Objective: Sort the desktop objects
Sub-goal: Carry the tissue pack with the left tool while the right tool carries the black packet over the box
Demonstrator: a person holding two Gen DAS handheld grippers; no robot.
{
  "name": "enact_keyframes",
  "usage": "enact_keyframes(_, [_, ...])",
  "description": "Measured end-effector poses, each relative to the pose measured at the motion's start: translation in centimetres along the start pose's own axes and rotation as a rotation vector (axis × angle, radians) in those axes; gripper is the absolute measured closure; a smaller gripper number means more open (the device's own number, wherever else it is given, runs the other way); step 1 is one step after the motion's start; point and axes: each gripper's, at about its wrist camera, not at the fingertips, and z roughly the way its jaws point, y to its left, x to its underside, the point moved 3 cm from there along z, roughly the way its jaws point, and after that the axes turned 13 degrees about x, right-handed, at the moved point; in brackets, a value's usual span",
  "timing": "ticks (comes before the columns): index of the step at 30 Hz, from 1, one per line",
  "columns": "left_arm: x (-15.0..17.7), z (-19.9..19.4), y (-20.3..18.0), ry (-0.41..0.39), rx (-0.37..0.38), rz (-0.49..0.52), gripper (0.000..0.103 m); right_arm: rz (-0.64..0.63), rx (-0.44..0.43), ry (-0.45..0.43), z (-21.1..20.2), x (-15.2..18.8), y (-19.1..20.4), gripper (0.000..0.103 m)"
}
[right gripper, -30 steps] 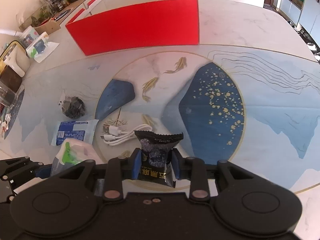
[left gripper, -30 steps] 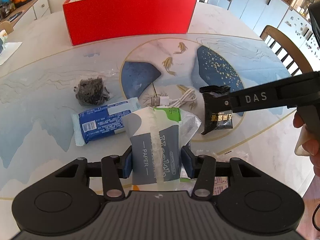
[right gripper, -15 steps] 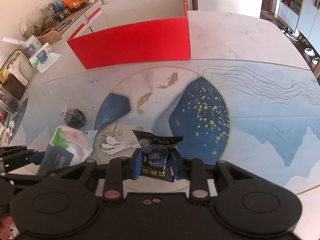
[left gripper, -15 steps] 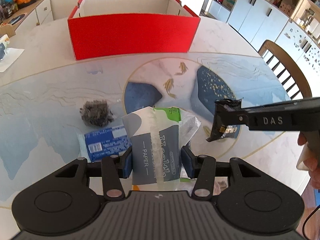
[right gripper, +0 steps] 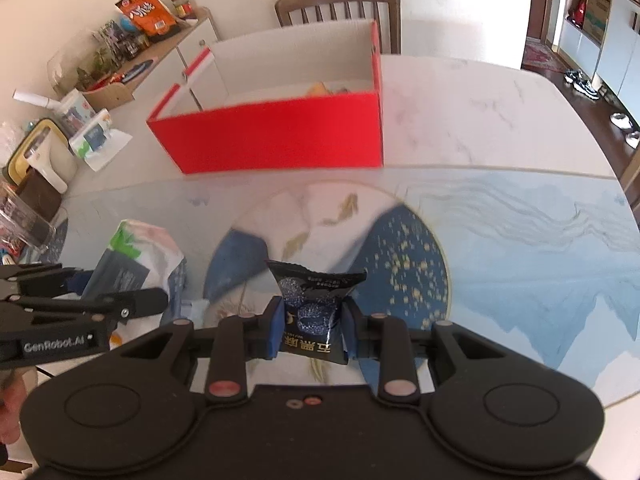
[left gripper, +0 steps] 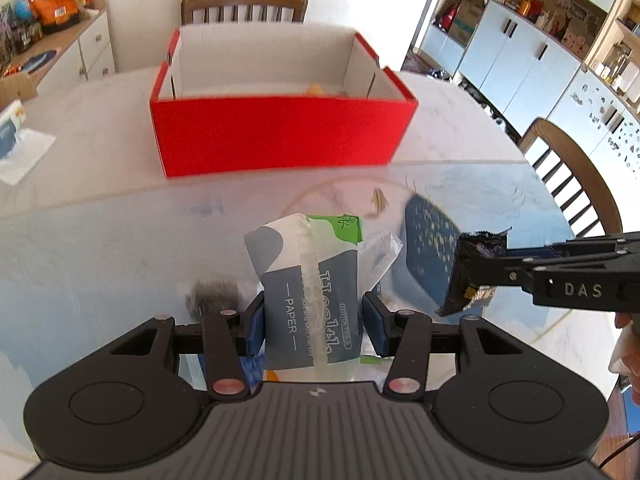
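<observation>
Nearer now: red box, orange item inside.

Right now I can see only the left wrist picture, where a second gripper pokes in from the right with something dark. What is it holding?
Observer: In the right wrist view it is a black snack packet with a speckled print. The right gripper pinches its lower half between blue pads.
Operator: Does my own gripper show up in that view?
Observer: Yes. The left gripper is seen side-on at the left edge, with GenRobot.AI lettered on its side. The tissue pack is held in it.
</observation>
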Motion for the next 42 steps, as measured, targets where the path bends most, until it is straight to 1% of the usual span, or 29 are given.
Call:
enact_keyframes(6, [-3.1,-0.5,0.7,-0.038,0.003,0.016,0.055,-0.004,0.003,-0.034,-0.7,-3.1,0.0,0.074])
enact_keyframes(15, [-8.1,-1.0,2.6,-0.090,-0.016,0.041,0.055,-0.017,0.025,-0.096,-0.8,-8.3,0.2,0.074])
enact_keyframes(22, [-11.6,-0.3,4.1,-0.119,-0.014,0.033,0.055,0.018,0.015,-0.120,0.1,-12.1,1.2,0.074])
enact_keyframes(27, [-13.9,0.6,4.8,-0.121,-0.020,0.043,0.055,0.022,0.020,-0.143,0.7,-14.7,1.9,0.074])
enact_keyframes(33, [-16.0,1.7,5.5,-0.117,-0.021,0.057,0.055,0.011,0.045,-0.158,1.8,-17.1,2.6,0.074])
enact_keyframes(42, [-18.7,4.0,6.3,-0.120,-0.051,0.100,0.055,0.002,0.069,-0.150,4.4,-19.1,2.7,0.074])
